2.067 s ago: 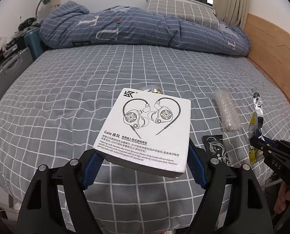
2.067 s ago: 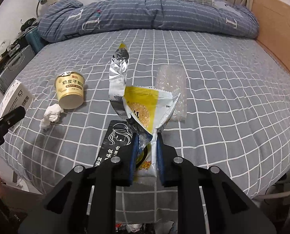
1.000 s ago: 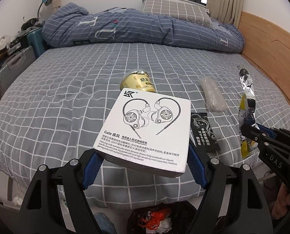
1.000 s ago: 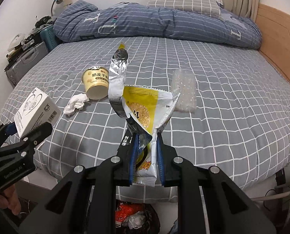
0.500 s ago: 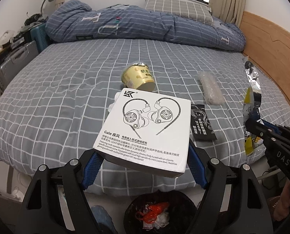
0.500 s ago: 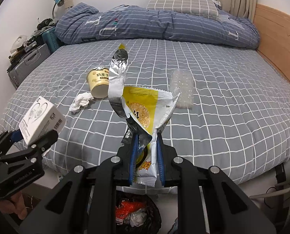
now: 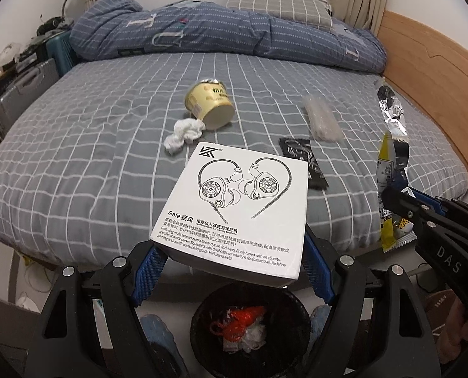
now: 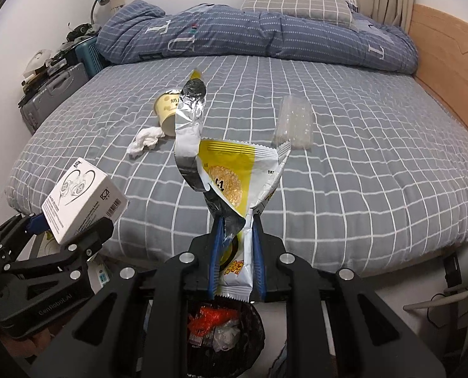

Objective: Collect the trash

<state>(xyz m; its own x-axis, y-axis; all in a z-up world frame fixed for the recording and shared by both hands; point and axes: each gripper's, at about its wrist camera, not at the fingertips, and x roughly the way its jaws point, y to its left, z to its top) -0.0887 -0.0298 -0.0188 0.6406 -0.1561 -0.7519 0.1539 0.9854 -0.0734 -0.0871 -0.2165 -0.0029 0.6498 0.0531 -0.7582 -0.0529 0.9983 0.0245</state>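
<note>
My left gripper (image 7: 230, 271) is shut on a white earphone box (image 7: 240, 208), held past the bed's foot edge above a black trash bin (image 7: 249, 330). The box also shows in the right wrist view (image 8: 82, 198). My right gripper (image 8: 236, 249) is shut on a torn yellow and silver snack wrapper (image 8: 230, 176), held above the same bin (image 8: 224, 337); the wrapper shows in the left wrist view (image 7: 391, 170) too. On the bed lie a yellow paper cup (image 7: 210, 104), a crumpled white tissue (image 7: 183, 134), a black sachet (image 7: 303, 160) and a clear plastic wrapper (image 7: 322, 119).
The grey checked bed (image 7: 108, 145) has a folded blue duvet (image 7: 234, 34) and a pillow at its far end. A wooden headboard panel (image 7: 432, 88) runs along the right. Suitcases (image 7: 19, 91) stand at the left. The bin holds red and white rubbish.
Both grippers have drawn back from the bed toward its foot edge with their loads. The trash bin has come fully into view below them.
</note>
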